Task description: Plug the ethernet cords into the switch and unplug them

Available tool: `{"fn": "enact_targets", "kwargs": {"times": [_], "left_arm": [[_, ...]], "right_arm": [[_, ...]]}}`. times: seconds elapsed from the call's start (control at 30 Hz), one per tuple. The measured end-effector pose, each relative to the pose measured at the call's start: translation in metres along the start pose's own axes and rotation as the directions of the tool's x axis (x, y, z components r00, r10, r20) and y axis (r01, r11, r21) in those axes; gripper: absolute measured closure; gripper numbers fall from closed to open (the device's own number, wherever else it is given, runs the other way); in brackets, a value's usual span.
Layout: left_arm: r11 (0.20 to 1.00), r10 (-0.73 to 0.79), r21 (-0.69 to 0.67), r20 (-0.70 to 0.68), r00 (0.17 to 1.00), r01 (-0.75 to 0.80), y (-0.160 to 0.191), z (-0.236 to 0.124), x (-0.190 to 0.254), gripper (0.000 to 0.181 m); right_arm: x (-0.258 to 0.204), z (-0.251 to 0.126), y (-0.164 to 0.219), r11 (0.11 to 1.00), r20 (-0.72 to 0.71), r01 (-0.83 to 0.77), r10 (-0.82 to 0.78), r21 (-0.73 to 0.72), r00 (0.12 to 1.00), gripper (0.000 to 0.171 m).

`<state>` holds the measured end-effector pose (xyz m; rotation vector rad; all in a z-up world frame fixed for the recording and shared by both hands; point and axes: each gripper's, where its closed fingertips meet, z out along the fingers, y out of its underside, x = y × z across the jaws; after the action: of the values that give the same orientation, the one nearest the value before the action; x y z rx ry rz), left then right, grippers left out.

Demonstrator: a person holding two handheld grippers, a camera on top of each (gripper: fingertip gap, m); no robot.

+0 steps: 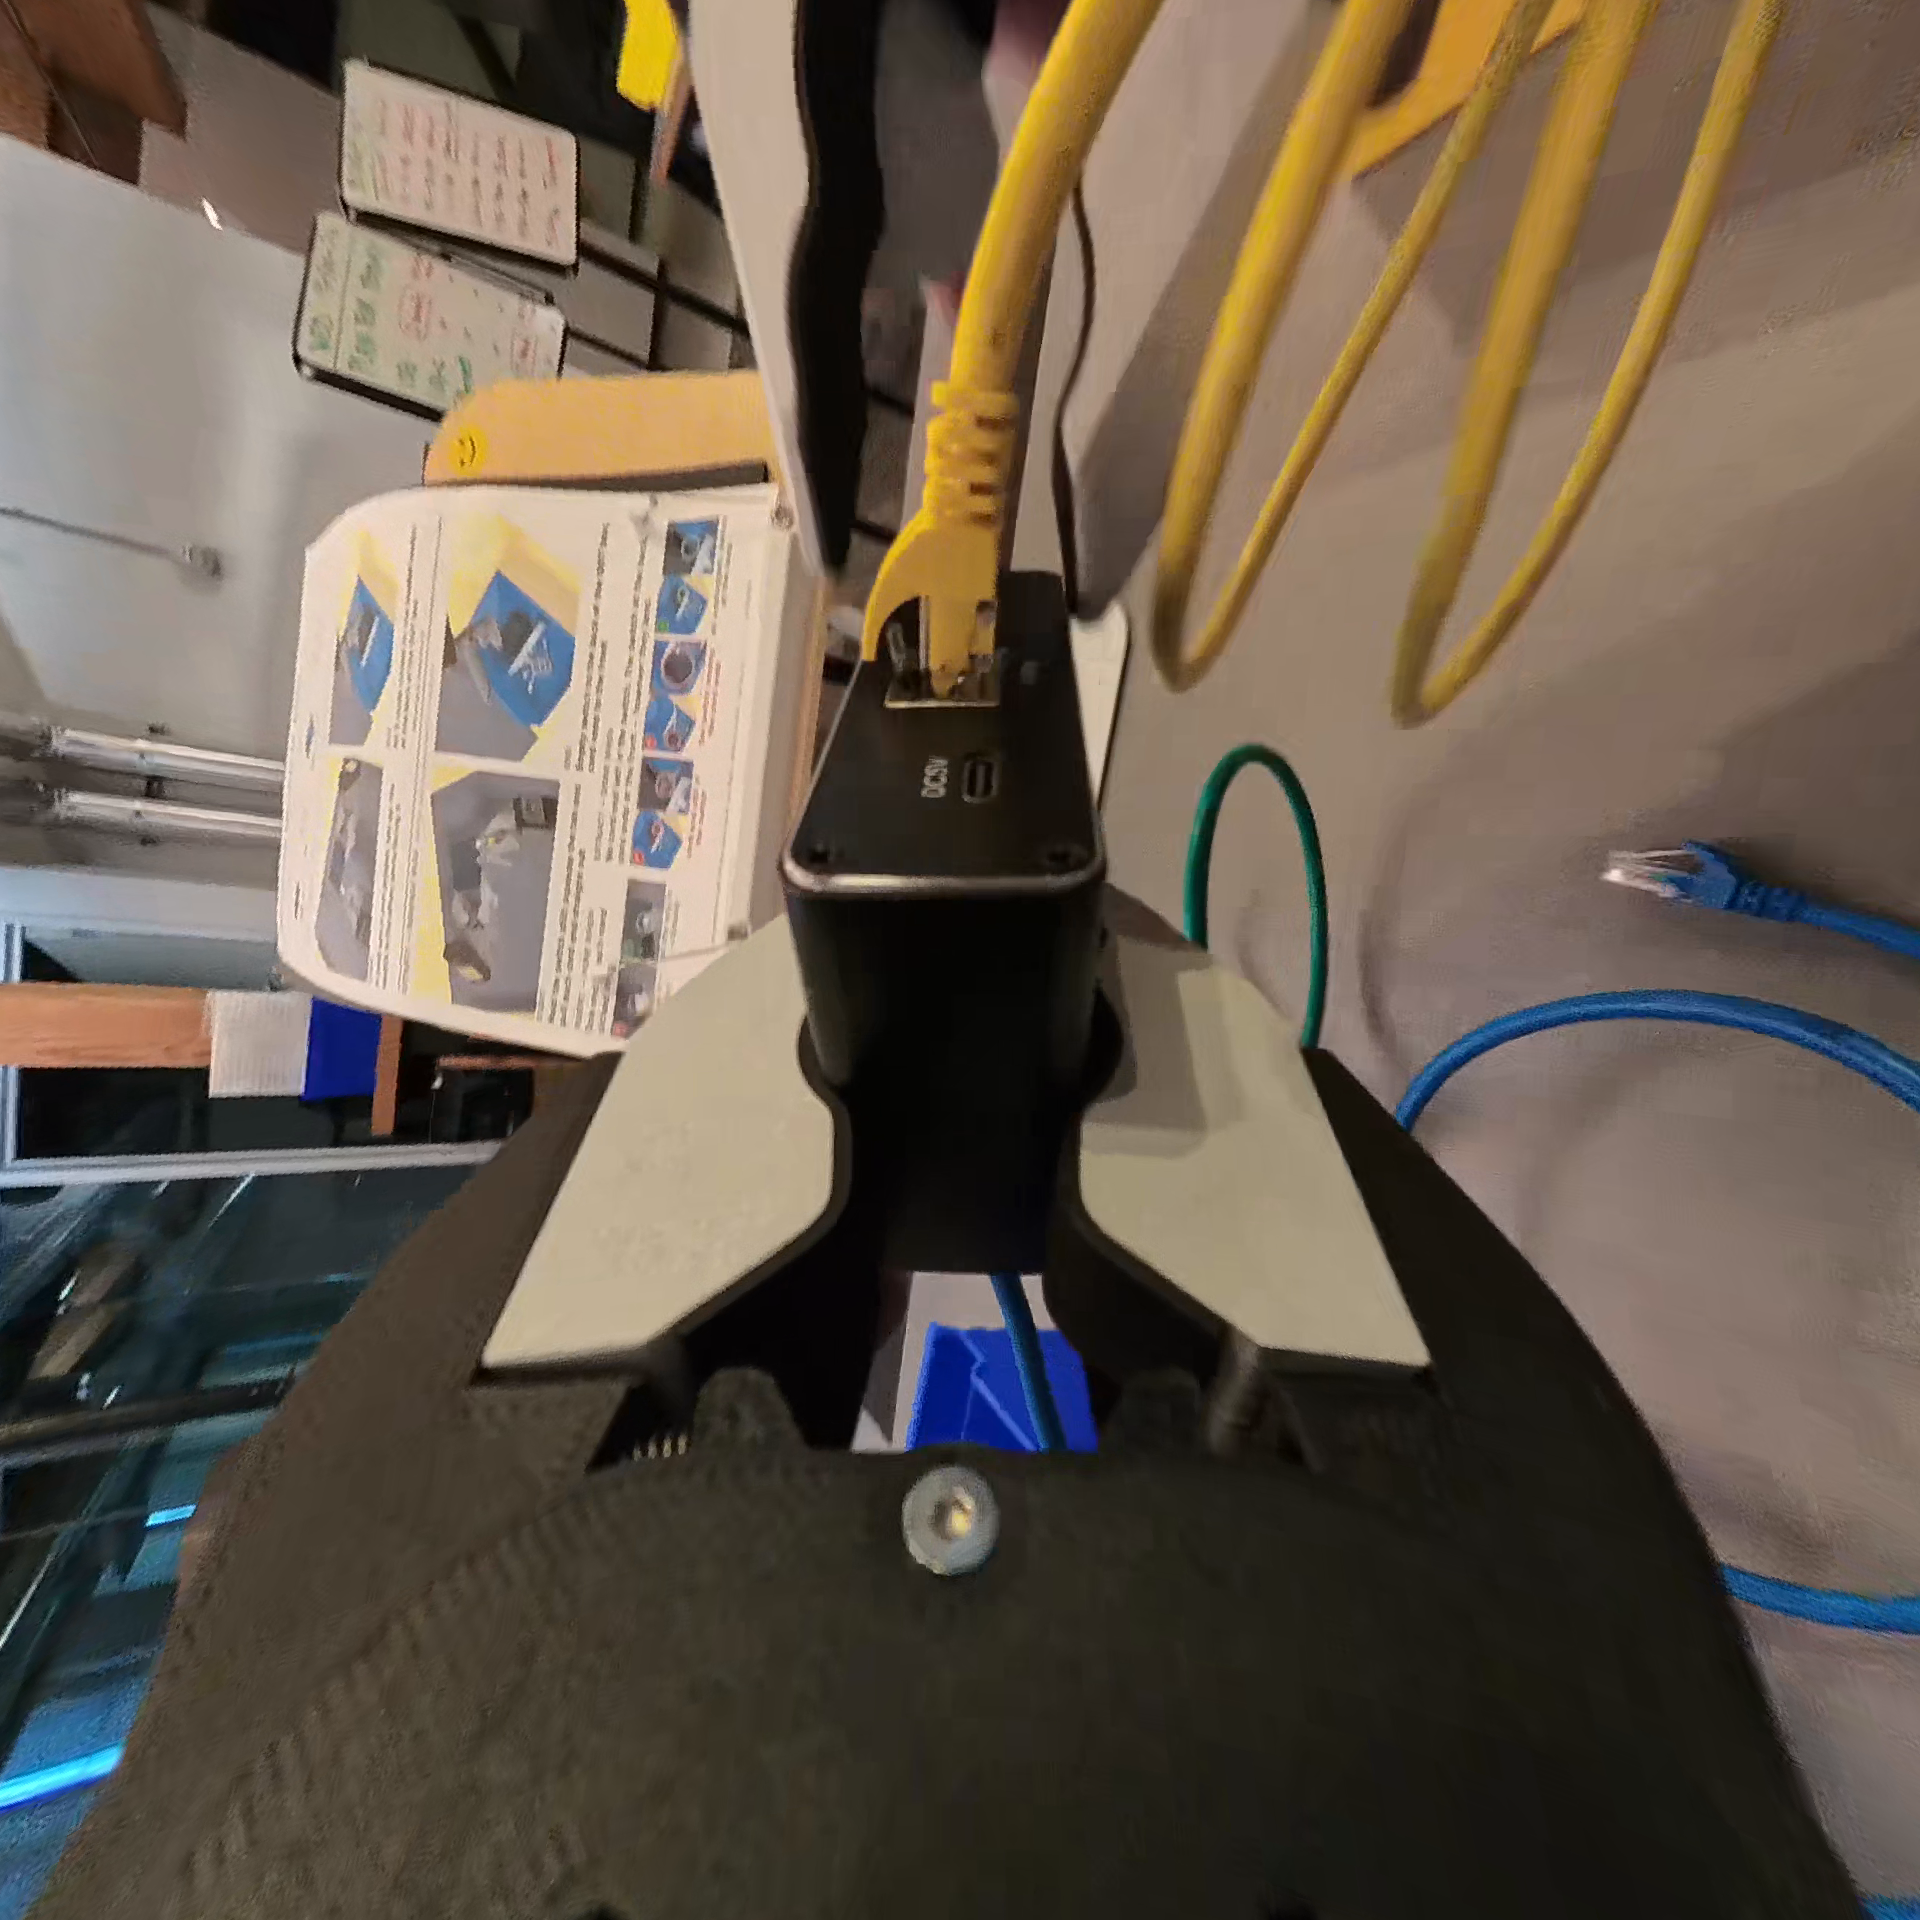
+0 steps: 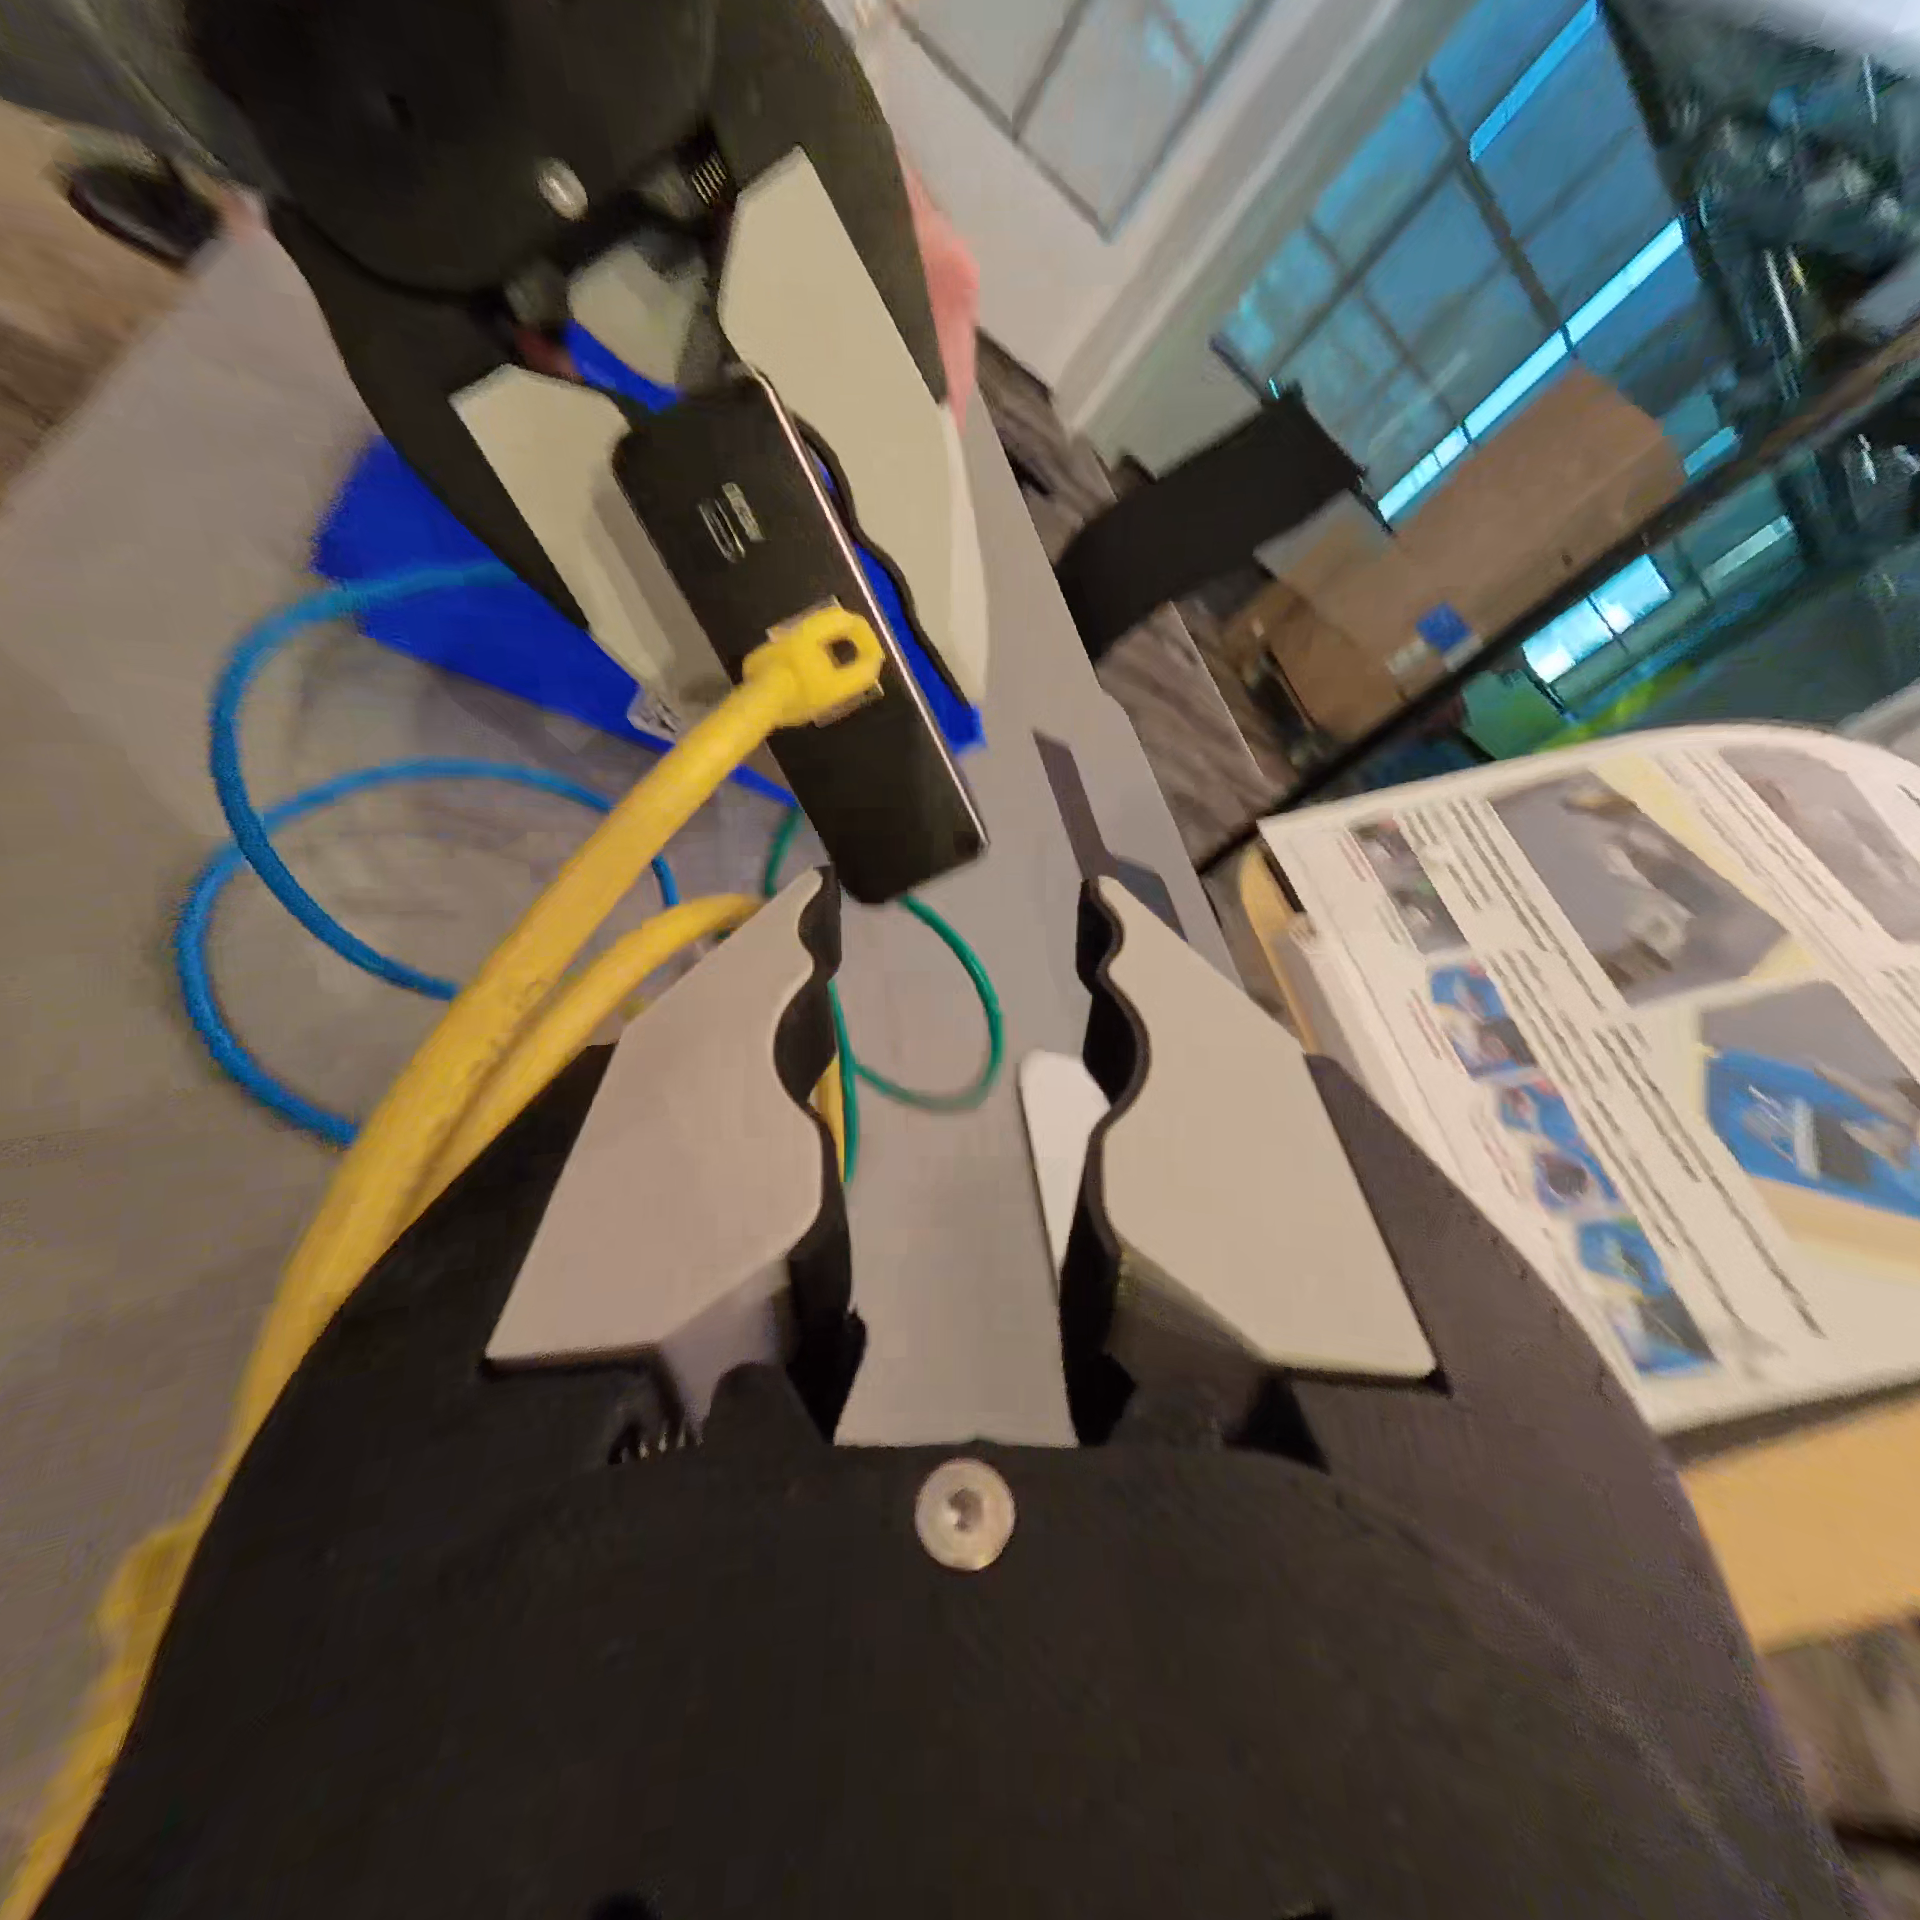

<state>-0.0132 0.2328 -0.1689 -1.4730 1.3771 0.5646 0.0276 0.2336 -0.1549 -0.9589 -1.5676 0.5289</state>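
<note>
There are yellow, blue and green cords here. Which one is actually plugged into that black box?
The yellow cord. Its plug sits in a port of the black switch; the blue cord lies loose on the table, plug bare, and the green cord just loops behind.

1. The left tool [image 1: 951, 1039] clamps the black switch [image 1: 940, 935].
2. A yellow ethernet cord [image 1: 997, 312] is plugged into the switch.
3. A blue ethernet cord [image 1: 1704, 883] lies loose on the grey surface [image 1: 1610, 1247].

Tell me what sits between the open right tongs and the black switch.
In the right wrist view, only bare grey table and a thin green wire loop show between the right tongs and the switch.
</note>
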Motion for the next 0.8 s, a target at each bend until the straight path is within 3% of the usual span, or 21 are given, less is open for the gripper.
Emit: {"fn": "enact_targets", "kwargs": {"times": [0.13,0.2,0.33,0.5,0.57,0.63,0.73,0.8], "left_arm": [[0.991,0.041,-0.124,0.018,0.999,-0.039,0.02,0.006,-0.005,0.144],[0.986,0.026,-0.162,0.003,1.0,-0.025,0.025,0.008,-0.004,0.144],[0.979,0.006,-0.205,-0.006,1.0,-0.008,0.028,0.01,-0.004,0.144],[0.977,0.017,-0.213,-0.03,0.999,-0.023,0.017,0.007,0.0,0.144],[0.979,0.014,-0.204,-0.038,0.999,-0.022,0.011,0.004,0.001,0.144],[0.98,0.001,-0.198,-0.047,0.999,-0.011,0.007,0.001,0.001,0.144],[0.984,-0.009,-0.179,-0.039,0.999,0.001,0.006,-0.003,-0.001,0.144],[0.99,-0.026,-0.136,-0.027,0.999,0.022,0.001,-0.005,-0.004,0.144]], "right_arm": [[0.04,-0.031,0.024,0.974,-0.154,0.021,-0.057,-0.226,0.986,0.152],[0.042,-0.045,0.012,0.977,-0.147,0.011,-0.044,-0.214,0.988,0.153],[0.011,-0.043,-0.023,0.99,-0.038,0.021,-0.026,-0.138,0.999,0.136],[-0.009,-0.008,-0.013,0.956,-0.024,0.182,-0.193,-0.232,0.981,0.121],[-0.012,0.004,-0.008,0.941,-0.03,0.236,-0.251,-0.244,0.968,0.127],[-0.008,0.01,-0.003,0.925,-0.065,0.277,-0.303,-0.261,0.951,0.146],[-0.007,0.01,-0.008,0.938,-0.085,0.267,-0.292,-0.222,0.953,0.148],[-0.008,0.007,-0.011,0.955,-0.085,0.238,-0.255,-0.176,0.963,0.158]]}}
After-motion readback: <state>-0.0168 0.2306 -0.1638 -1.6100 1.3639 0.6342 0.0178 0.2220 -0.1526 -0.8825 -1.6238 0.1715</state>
